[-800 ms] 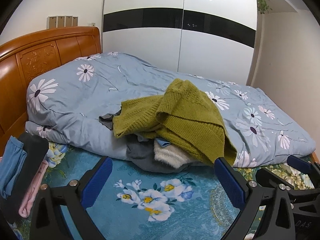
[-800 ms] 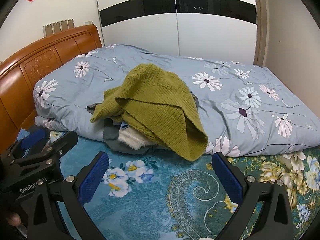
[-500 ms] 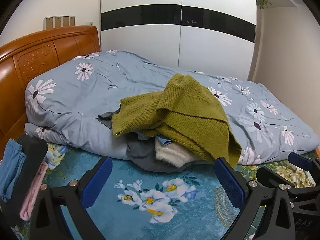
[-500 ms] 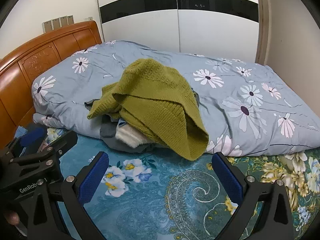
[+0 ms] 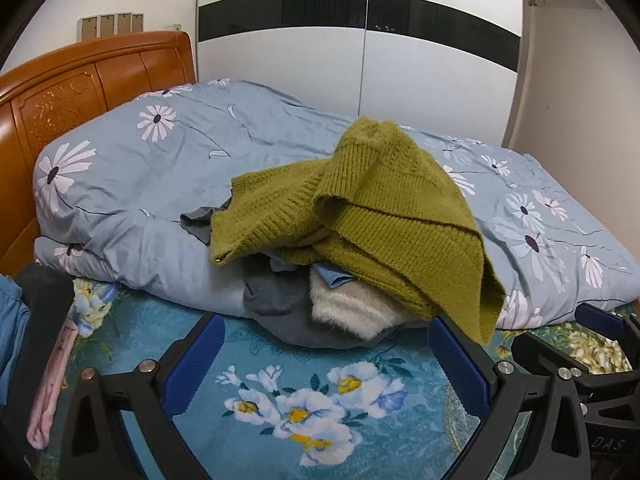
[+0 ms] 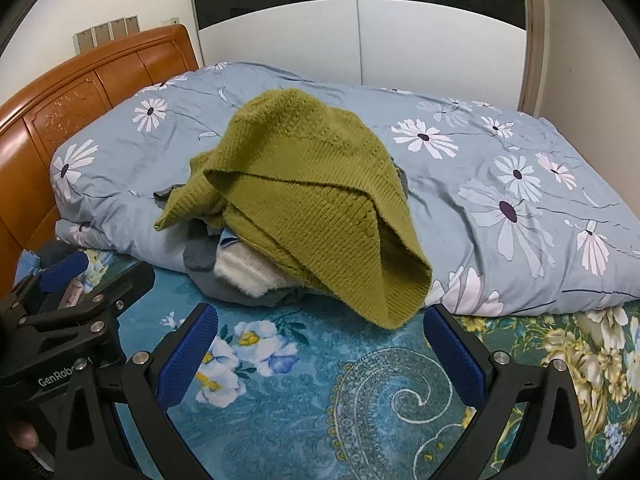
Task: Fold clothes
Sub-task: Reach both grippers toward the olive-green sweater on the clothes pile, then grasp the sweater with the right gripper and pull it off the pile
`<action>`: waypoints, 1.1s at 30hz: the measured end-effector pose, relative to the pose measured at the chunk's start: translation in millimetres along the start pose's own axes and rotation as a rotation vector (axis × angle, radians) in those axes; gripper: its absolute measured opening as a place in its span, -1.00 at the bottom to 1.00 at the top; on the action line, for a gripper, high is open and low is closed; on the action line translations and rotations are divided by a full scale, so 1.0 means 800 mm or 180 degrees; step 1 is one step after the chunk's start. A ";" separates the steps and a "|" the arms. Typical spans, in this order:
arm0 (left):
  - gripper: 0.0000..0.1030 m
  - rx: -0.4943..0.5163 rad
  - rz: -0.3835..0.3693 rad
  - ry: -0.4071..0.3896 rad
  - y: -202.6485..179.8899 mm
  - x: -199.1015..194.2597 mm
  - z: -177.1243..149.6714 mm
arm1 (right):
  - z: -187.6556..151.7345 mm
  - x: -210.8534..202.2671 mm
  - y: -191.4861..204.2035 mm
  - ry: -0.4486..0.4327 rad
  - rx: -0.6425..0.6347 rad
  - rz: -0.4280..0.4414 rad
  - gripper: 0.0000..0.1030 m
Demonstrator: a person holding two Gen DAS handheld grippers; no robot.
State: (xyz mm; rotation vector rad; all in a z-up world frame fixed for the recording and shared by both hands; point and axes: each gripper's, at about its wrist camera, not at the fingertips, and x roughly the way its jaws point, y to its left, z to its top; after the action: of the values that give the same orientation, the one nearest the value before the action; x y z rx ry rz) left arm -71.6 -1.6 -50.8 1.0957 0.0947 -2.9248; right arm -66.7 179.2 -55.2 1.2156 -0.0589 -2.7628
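Note:
An olive-green knitted sweater point(image 5: 380, 208) lies crumpled on top of a pile of clothes at the front edge of a rolled duvet; it also shows in the right wrist view point(image 6: 312, 200). Under it lie a fluffy white garment point(image 5: 344, 308), a grey garment point(image 5: 276, 296) and a bit of light blue cloth point(image 5: 332, 276). My left gripper point(image 5: 328, 364) is open and empty, just in front of the pile above the bed sheet. My right gripper point(image 6: 320, 356) is open and empty, in front of the sweater's hanging hem. The left gripper also shows in the right wrist view point(image 6: 60, 276).
The grey-blue daisy duvet point(image 5: 160, 184) lies rolled across the bed. A teal floral sheet point(image 6: 320, 392) covers the mattress in front. A wooden headboard point(image 5: 80, 88) stands at the left. Blue, black and pink clothes point(image 5: 48, 340) lie at the left. A white wardrobe point(image 5: 360, 52) stands behind.
Both grippers have moved closer to the clothes pile, which now looks larger and nearer. Both stay open and empty. The clothes have not moved.

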 end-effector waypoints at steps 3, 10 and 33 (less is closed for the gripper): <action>1.00 -0.0022 0.0002 0.0088 0.005 0.018 0.000 | 0.005 0.018 -0.001 0.0045 -0.0006 0.0010 0.99; 1.00 -0.0109 0.0088 0.0105 0.037 0.045 -0.009 | 0.033 0.050 0.000 0.0020 0.0028 0.0150 1.00; 1.00 -0.0338 0.0562 0.0243 0.147 0.005 -0.073 | 0.226 0.205 0.122 0.0252 -0.0315 -0.0080 -0.38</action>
State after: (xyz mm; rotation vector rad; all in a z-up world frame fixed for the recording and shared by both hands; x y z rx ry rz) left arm -32.4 -115.3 -103.4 1.1367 0.1444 -2.6907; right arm -299.9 59.1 -44.8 1.3070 0.1001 -2.6994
